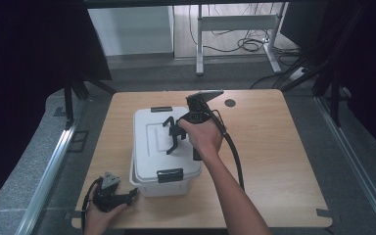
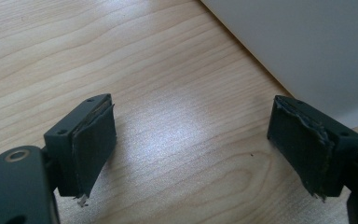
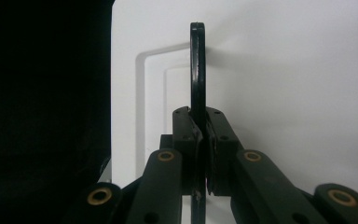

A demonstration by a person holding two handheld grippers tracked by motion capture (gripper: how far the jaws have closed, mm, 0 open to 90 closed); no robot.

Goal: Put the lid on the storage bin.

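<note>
One wooden table [image 1: 274, 161], white lidded box [image 1: 149, 161] left of centre on it, black latches at 12 [image 1: 161, 109] and 6 [image 1: 170, 175]. Black handle [image 3: 197, 70] raised upright off lid [image 3: 284, 70], thin edge-on in right gripper view. Right gripper [image 1: 175, 134] over lid centre, jaws clamped tight on handle, pads pressing both sides. Left gripper [image 1: 127, 198] resting on table at 7 o'clock from box, just beside box corner, held in hand [image 1: 98, 215]. Jaws wide apart, bare wood between pads [image 2: 93, 144], box wall [image 2: 307, 46] at 1 o'clock in left gripper view.
</note>
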